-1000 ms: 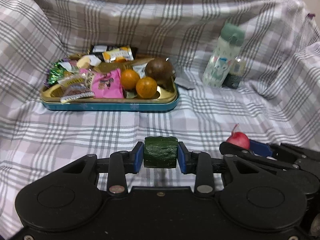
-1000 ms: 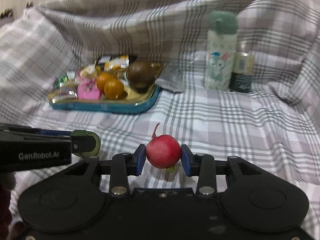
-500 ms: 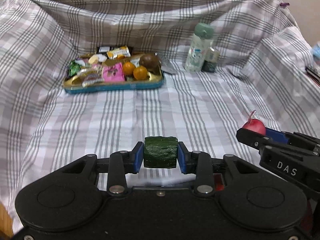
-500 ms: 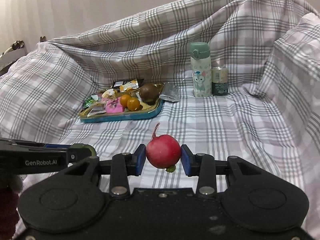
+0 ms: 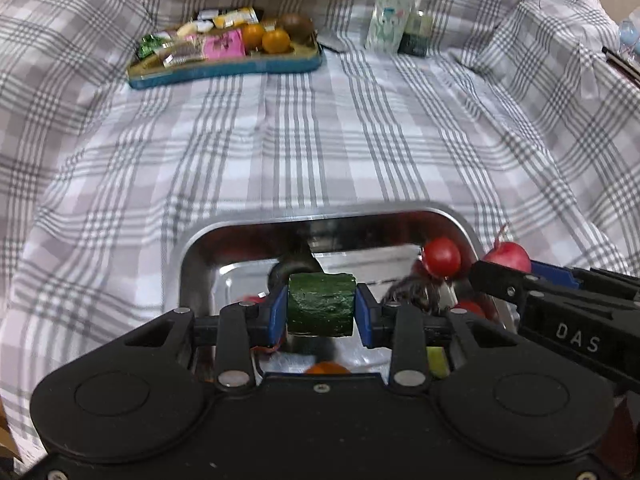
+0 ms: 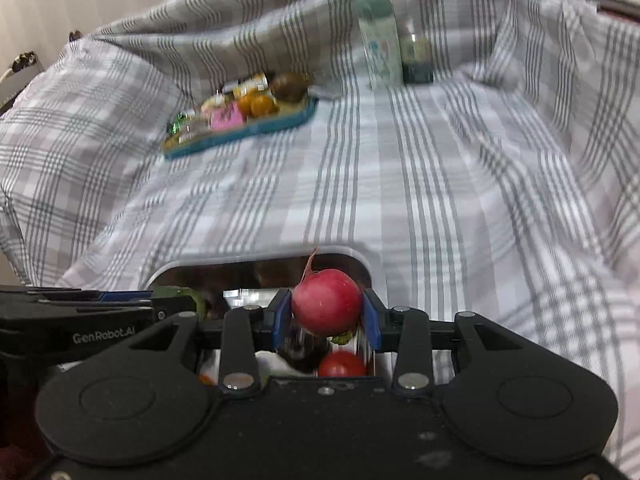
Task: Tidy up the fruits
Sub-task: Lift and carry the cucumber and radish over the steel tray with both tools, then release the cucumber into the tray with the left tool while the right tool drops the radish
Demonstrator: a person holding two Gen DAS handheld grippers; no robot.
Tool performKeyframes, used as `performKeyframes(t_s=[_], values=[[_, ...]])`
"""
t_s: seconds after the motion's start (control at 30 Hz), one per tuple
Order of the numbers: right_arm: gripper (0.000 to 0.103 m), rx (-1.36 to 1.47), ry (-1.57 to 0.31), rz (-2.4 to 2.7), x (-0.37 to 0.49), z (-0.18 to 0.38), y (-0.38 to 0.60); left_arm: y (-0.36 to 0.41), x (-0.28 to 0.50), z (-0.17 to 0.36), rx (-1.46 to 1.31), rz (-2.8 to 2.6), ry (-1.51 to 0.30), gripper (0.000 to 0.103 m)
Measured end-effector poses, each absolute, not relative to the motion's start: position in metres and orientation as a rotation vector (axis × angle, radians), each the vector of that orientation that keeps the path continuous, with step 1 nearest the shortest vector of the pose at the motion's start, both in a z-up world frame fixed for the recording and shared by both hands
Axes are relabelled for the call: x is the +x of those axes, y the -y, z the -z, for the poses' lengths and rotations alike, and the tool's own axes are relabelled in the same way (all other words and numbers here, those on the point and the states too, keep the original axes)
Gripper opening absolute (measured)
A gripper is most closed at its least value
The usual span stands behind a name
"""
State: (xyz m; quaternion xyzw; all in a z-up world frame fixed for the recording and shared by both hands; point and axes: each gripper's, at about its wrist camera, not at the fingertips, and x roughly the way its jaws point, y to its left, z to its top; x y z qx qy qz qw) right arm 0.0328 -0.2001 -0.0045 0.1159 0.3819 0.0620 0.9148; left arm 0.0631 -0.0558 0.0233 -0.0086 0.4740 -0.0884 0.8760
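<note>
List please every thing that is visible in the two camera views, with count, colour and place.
cucumber piece: one, dark green, held in left claw over the metal tray
radish: one, red, held in right claw over the metal tray
metal tray: one, silver, near edge
cherry tomato: at least one, red, in metal tray
snack tin: one, teal, far left, with packets
oranges: two, in snack tin
brown fruit: one, in snack tin
bottle: one, pale green, far back
can: one, dark, beside bottle
plaid cloth: grey-white, underneath
claws: two, black with blue pads
</note>
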Motion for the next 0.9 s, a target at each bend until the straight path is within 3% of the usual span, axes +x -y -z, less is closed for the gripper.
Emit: performKeyframes(t_s=[0.9], values=[[0.040, 0.204, -0.761, -0.175, 0.058, 0.004, 0.185, 0.059, 0.061, -0.025, -0.039, 0.194, -0.954, 0.045]])
